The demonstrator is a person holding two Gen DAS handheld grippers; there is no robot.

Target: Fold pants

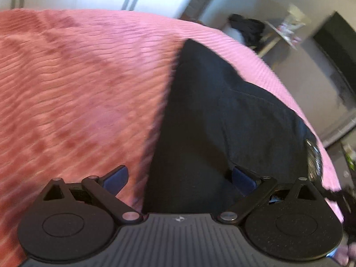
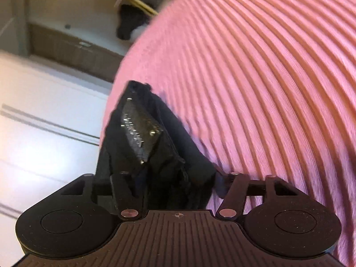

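Note:
The black pants (image 1: 222, 122) lie on a pink ribbed bedspread (image 1: 77, 89), stretching away from my left gripper (image 1: 179, 179). That gripper is open, its blue pads (image 1: 115, 179) spread wide over the near end of the cloth. In the right wrist view my right gripper (image 2: 169, 178) has its fingers closed in on a bunched part of the pants (image 2: 155, 151), with a studded black belt or waistband (image 2: 140, 129) showing. The fingertips are hidden in the cloth. The studded part also shows at the right in the left wrist view (image 1: 313, 155).
The pink bedspread (image 2: 255, 89) covers the bed. Beyond its edge are white wardrobe doors (image 2: 44, 122), a wooden shelf with clutter (image 1: 284, 29), dark clothing (image 1: 247, 29) on the floor and a dark cabinet (image 1: 338, 62).

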